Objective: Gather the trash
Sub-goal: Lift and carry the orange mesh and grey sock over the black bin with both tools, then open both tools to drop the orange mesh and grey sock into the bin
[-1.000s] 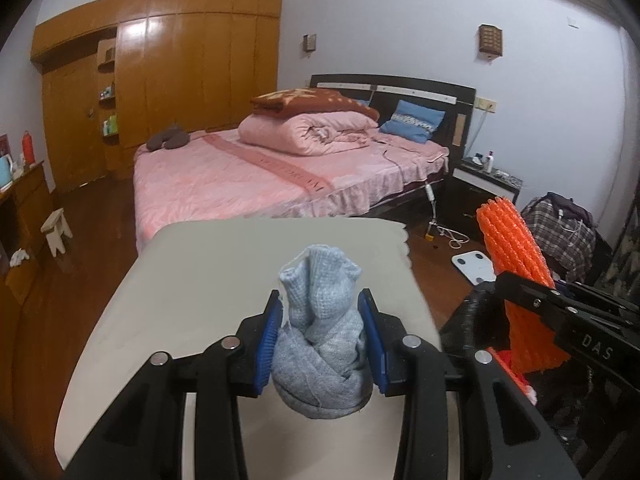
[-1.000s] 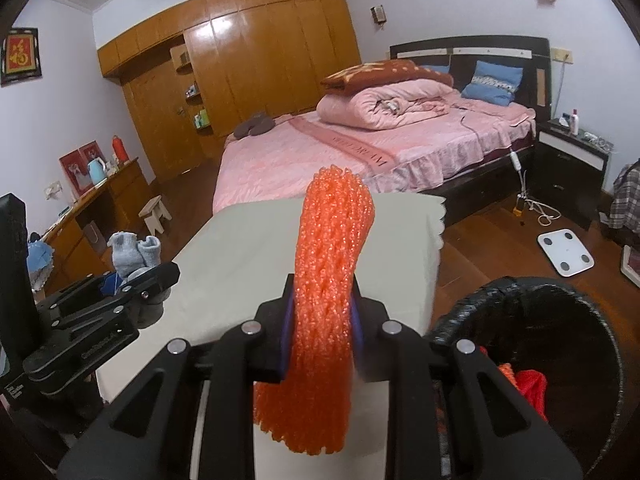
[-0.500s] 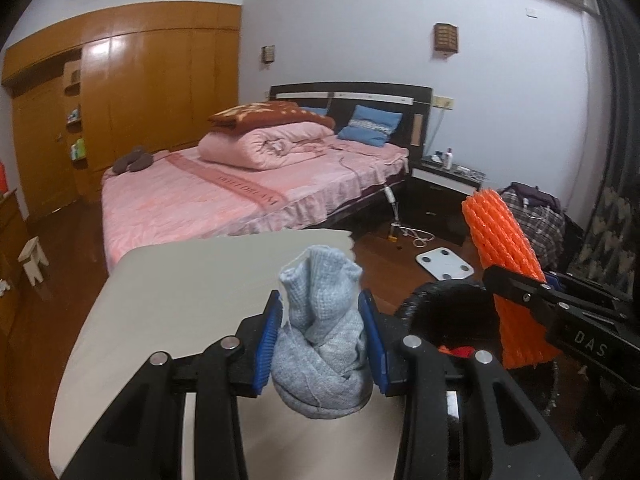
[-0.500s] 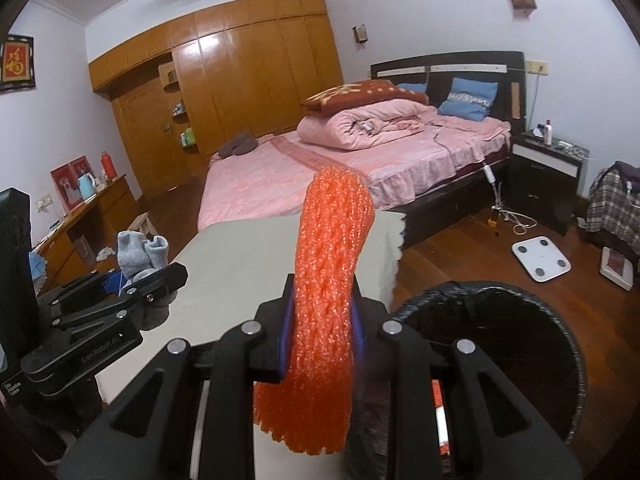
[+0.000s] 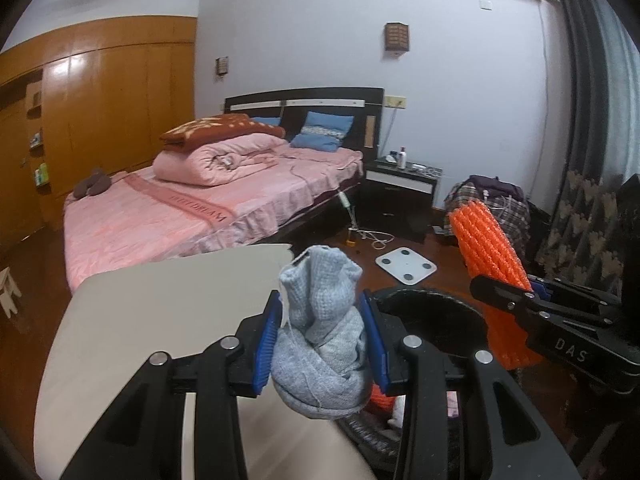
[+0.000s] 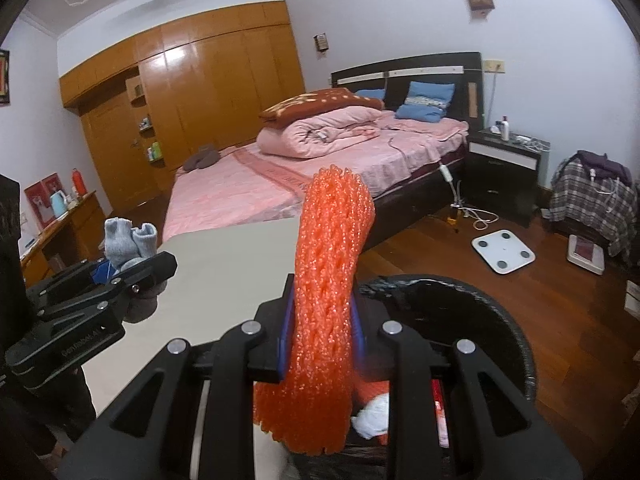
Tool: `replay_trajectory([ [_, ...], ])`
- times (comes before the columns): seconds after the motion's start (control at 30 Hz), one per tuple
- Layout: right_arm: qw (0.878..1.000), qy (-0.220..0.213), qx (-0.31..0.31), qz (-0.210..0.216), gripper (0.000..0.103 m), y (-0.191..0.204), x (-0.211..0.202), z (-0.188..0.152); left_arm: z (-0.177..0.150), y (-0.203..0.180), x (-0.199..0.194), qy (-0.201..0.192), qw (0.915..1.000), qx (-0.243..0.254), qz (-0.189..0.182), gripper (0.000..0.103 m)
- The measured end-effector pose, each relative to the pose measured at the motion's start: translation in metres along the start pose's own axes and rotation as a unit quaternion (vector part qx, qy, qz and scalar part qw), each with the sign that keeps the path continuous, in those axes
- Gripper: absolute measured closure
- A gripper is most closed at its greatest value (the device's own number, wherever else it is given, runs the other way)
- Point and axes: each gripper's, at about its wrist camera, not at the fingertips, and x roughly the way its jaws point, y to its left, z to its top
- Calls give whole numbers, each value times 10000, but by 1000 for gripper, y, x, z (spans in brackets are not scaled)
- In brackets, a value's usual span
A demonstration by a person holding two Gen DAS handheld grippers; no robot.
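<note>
Left gripper (image 5: 322, 338): jaws clamped on a rolled grey sock (image 5: 324, 344), held upright at the beige table (image 5: 168, 312) edge beside the black trash bin (image 5: 432, 300). Right gripper (image 6: 320, 336): jaws pinching an orange foam net sleeve (image 6: 328, 280), upright, over the bin's near rim. Orange and white scraps lie inside the bin.

Left gripper (image 5: 322, 334), seen along its two black fingers, jaws partly closed and blue pads pressing both sides of a grey sock bundle (image 5: 324, 344). Right gripper (image 6: 320, 334), jaws narrower, pads clamped on an upright orange foam net (image 6: 330, 280). Both grippers tilt downward side by side, the left one at the right one's left.
</note>
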Motion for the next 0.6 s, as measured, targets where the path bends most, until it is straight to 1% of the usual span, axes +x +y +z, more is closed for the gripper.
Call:
replay_trajectory([
  [0.37,9990,67,177,-398,80,-43,-2,-16,3,-38,27,53,9990,239,-371,64],
  [0.6,9976,174,328,-585,80,-66,5,-30,-4,-59,52,149,9972,350,-637,64],
])
